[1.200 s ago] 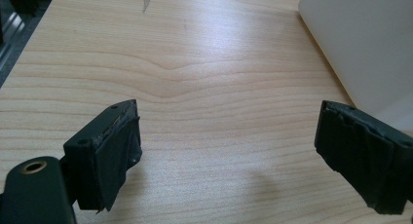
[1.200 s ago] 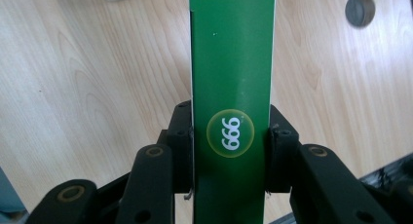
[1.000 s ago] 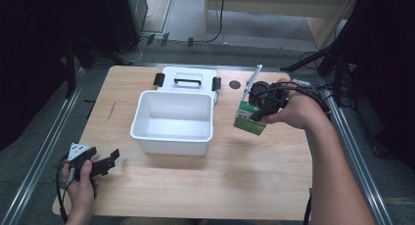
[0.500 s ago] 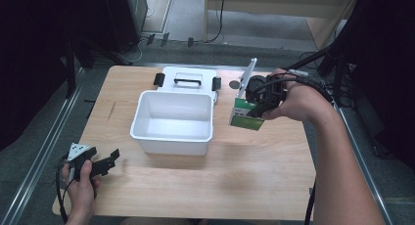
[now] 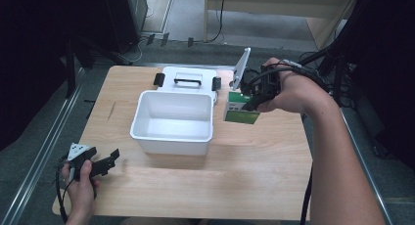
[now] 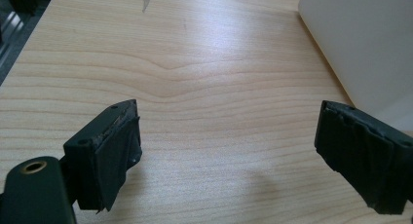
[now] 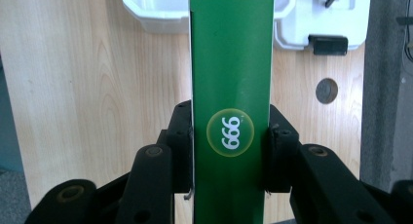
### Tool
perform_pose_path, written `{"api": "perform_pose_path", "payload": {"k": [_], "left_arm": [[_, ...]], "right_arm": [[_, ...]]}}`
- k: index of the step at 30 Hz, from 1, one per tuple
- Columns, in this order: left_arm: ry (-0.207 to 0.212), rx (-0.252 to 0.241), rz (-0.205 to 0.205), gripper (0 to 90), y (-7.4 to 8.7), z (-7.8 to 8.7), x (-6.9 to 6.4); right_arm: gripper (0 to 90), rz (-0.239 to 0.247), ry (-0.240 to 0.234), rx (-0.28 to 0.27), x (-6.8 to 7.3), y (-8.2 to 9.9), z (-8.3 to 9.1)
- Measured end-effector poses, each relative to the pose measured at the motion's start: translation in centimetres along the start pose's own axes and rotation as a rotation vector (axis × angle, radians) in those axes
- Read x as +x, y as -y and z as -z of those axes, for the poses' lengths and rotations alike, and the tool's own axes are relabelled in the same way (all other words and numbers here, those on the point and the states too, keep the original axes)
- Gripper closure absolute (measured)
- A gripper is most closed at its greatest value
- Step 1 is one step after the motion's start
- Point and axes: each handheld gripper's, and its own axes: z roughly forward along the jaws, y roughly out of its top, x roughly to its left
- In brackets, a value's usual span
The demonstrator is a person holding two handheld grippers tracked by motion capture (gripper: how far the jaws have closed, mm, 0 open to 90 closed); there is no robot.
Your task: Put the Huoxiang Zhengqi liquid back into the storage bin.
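Gripping a flat green carton, right tool beside white plastic bin; left tool wide over woodgrain.

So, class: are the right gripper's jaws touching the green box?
Touching. The right gripper view shows the right gripper with both jaws pressed flat against the sides of the green box, no gap.

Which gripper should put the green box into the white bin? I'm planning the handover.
Right. The right gripper already clamps the green box just beside the white bin. The left gripper sits open at the table's near left corner, holding nothing.
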Motion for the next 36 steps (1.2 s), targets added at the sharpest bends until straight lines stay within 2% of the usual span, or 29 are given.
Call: {"api": "perform_pose_path", "payload": {"k": [10, 18, 24, 36], "left_arm": [[0.0, -0.002, 0.001, 10.5, 0.0, 0.0, 0.0], [0.0, -0.005, 0.005, 10.5, 0.0, 0.0, 0.0], [0.0, -0.005, 0.005, 10.5, 0.0, 0.0, 0.0], [0.0, -0.002, 0.006, 10.4, 0.0, 0.0, 0.0]], "right_arm": [[64.6, 0.042, -0.007, -0.01, -0.1, -1.9, 1.0], [64.6, 0.05, -0.01, -0.005, -0.3, -3.6, 1.1], [64.5, 0.057, -0.011, -0.012, -0.4, -5.5, 0.8], [64.5, 0.053, -0.031, 0.009, -0.6, -8.3, -0.2]]}}
